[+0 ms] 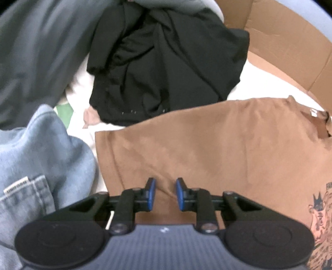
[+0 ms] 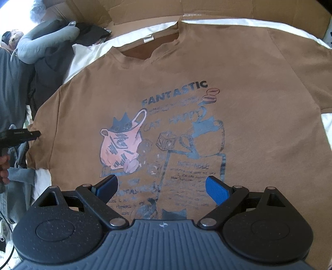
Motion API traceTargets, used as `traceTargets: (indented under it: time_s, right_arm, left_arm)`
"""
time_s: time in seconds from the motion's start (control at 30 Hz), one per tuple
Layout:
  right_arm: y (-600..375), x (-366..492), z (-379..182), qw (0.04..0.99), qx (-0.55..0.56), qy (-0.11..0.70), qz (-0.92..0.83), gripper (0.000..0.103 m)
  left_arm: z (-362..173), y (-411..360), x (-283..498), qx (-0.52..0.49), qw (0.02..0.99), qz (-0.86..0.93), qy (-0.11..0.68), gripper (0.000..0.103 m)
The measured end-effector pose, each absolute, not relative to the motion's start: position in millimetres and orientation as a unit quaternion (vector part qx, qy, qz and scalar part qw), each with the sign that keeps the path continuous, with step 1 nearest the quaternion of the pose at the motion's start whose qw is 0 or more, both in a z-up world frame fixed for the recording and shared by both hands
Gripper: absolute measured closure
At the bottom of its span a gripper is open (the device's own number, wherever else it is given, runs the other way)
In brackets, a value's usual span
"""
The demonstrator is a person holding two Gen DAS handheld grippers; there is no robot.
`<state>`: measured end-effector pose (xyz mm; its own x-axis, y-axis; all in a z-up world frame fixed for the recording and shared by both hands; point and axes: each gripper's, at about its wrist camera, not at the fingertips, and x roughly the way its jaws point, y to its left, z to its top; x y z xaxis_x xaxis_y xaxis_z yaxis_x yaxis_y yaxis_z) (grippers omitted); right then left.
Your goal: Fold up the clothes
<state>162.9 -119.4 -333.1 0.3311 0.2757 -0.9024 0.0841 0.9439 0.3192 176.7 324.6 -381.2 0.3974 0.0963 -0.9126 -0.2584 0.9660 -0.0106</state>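
1. A brown T-shirt [image 2: 186,68] is lying flat, printed side up, on a white sheet [image 2: 87,54], collar towards the cardboard [image 2: 228,8] at the far edge.
2. The right gripper [image 2: 161,187] is hovering over the shirt's lower print [image 2: 161,133], its blue pads [image 2: 217,190] standing wide apart and gripping nothing.
3. The left gripper [image 1: 165,192] is pointing down at the shirt's sleeve area [image 1: 134,149]; its pads [image 1: 180,194] are sitting a narrow gap apart, brown cloth showing beneath the gap and nothing pinched.
4. In the right wrist view, the left gripper's black tip [image 2: 31,134] is sitting at the sleeve's edge.
5. A crumpled black garment [image 1: 166,62], blue jeans [image 1: 41,157] and a grey garment [image 1: 37,52] are lying beside the shirt.
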Motion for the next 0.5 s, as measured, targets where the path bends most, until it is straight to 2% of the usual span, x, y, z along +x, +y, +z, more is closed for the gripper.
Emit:
traceTargets:
  time_s: [0.13,0.2,0.5]
  right_arm:
    - [-126,159,-329,0.802,0.156,0.574,0.053,0.008]
    - [-128,157,-327,0.803,0.157,0.573,0.05,0.008]
    - [-128,150,-315,0.809,0.15,0.566,0.055,0.008]
  left_arm:
    - [-385,327,181,-0.045,0.832,0.111,0.542,0.071]
    - [-380,322,181,-0.004,0.831,0.127,0.542,0.057]
    - [-349,316,168,-0.024,0.846,0.107,0.521,0.059]
